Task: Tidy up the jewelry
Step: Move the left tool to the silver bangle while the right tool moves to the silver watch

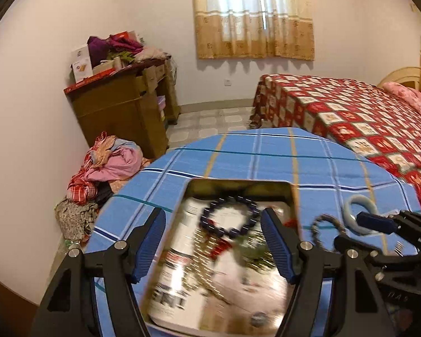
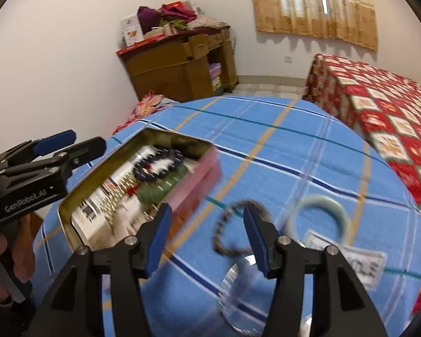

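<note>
An open metal tin (image 1: 238, 186) lies on the blue checked cloth and holds a dark blue bead bracelet (image 1: 210, 210) among gold chains. My left gripper (image 1: 214, 241) hovers open over the tin with nothing between its pads. In the right wrist view the same tin (image 2: 98, 168) also shows a green bead bracelet (image 2: 162, 188). My right gripper (image 2: 207, 241) stands open above a dark beaded bracelet (image 2: 219, 231) that lies loose on the cloth. A pale green bangle (image 2: 320, 198) rests just right of it.
A clear round glass object (image 2: 238, 289) and a white printed label (image 2: 350, 258) lie near my right gripper. A bed with a red patterned cover (image 1: 365, 118) stands to the right. A wooden cabinet (image 1: 120, 106) and a clothes pile (image 1: 109, 165) sit by the left wall.
</note>
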